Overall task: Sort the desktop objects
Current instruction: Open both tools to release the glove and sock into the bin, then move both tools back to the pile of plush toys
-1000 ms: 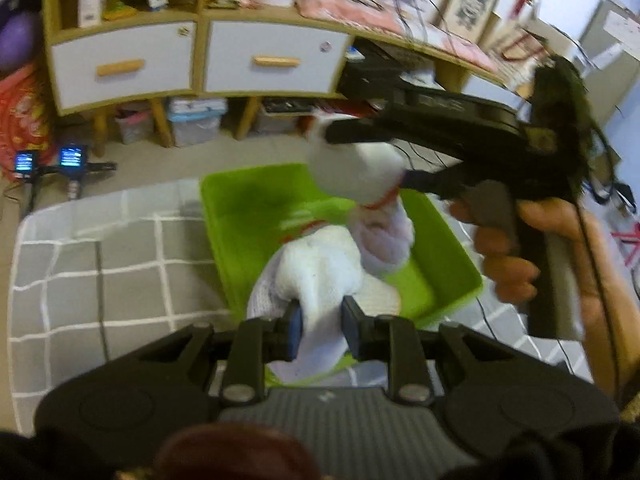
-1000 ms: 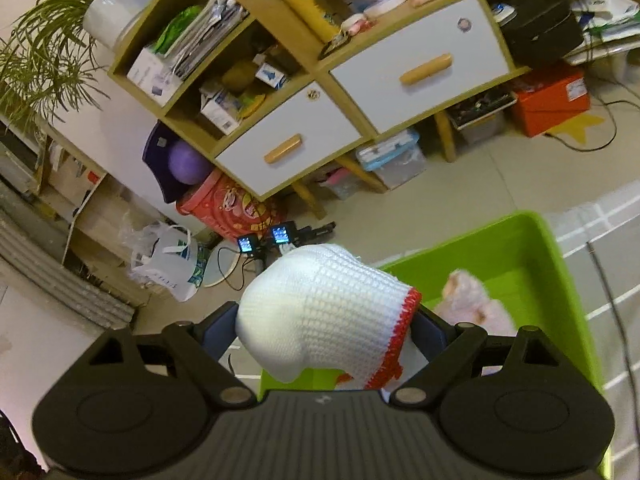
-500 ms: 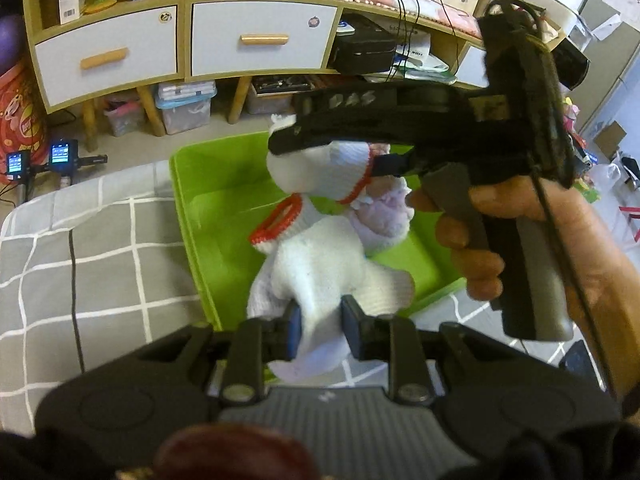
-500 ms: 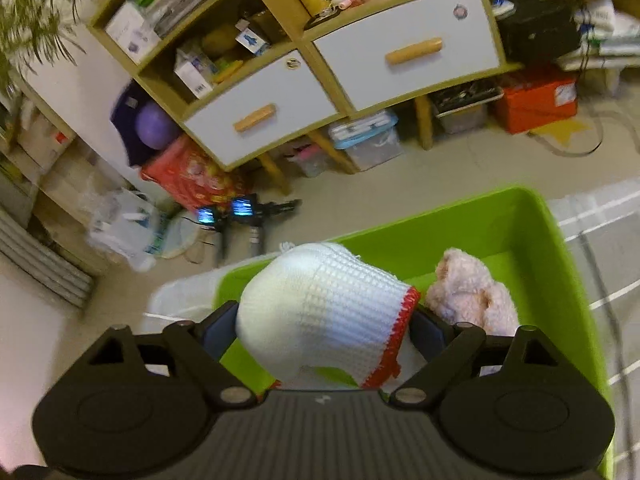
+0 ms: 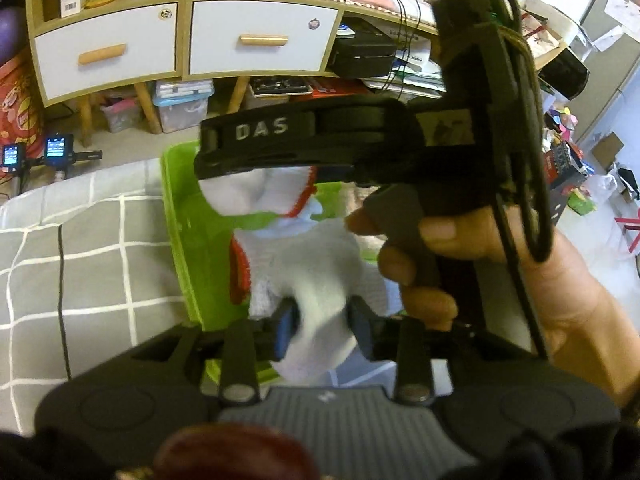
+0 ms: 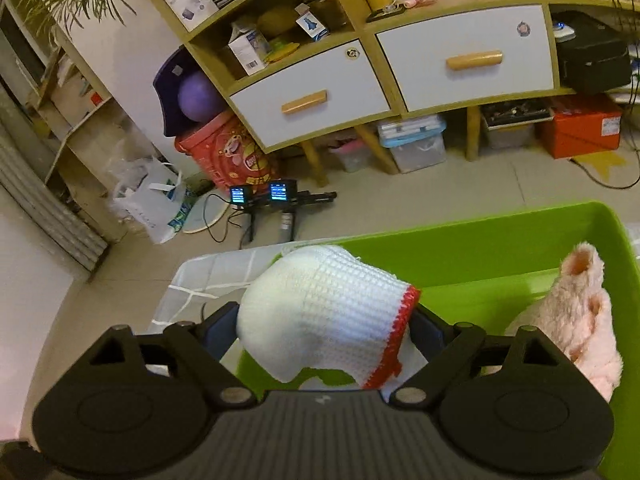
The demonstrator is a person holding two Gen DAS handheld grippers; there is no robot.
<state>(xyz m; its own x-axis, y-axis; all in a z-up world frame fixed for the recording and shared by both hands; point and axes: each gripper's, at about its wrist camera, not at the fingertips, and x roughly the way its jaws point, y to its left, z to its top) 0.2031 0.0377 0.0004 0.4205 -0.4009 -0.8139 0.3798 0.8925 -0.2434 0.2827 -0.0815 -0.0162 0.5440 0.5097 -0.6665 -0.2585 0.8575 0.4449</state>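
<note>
Grippers share one white knitted glove with red cuff trim above the bright green plastic bin at lower centre: left gripper pinches its lower end, right gripper clamps its cuff end. Releasing unevenly could leave the glove draped over the bin's rim beside the fluffy pink plush toy.

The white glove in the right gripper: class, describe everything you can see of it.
The glove is white knit with a coarse ribbed weave and a red-stitched cuff edge. It looks soft and bunched into a rounded lump, cuff turned to the right. The right gripper is shut on it, a pad pressing each side, and holds it above the near edge of the green bin. The left wrist view shows it hanging under that gripper, over a second glove. Its fingers are not visible.
</note>
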